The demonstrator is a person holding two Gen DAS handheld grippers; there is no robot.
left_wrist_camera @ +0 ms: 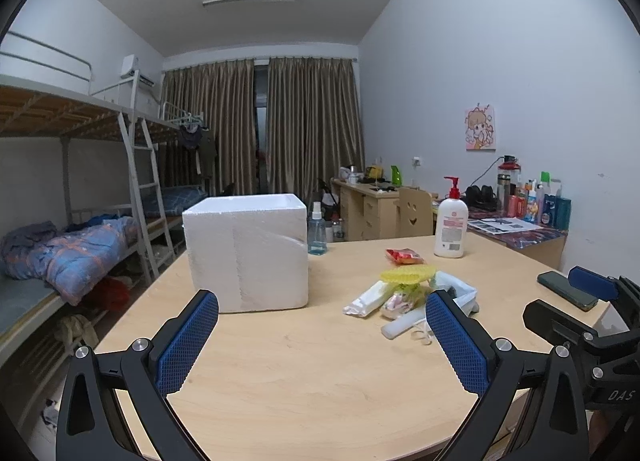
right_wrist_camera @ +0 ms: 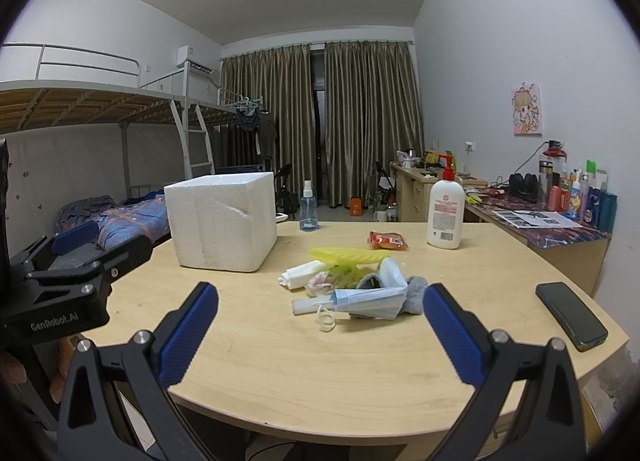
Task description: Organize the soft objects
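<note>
A pile of soft things lies mid-table: a blue face mask point(right_wrist_camera: 370, 299), a grey sock point(right_wrist_camera: 416, 293), a yellow mesh piece point(right_wrist_camera: 348, 255), a white tissue pack point(right_wrist_camera: 300, 275) and a red packet point(right_wrist_camera: 387, 241). The pile also shows in the left wrist view point(left_wrist_camera: 408, 293). A white foam box point(left_wrist_camera: 246, 251) stands open-topped at the left; it also shows in the right wrist view point(right_wrist_camera: 222, 219). My left gripper point(left_wrist_camera: 322, 335) is open and empty, near the table's front edge. My right gripper point(right_wrist_camera: 320, 331) is open and empty, in front of the pile.
A lotion pump bottle point(right_wrist_camera: 445, 215), a small spray bottle point(right_wrist_camera: 309, 207) and a black phone point(right_wrist_camera: 571, 315) are on the wooden table point(right_wrist_camera: 320, 381). A cluttered desk runs along the right wall. Bunk beds stand at the left.
</note>
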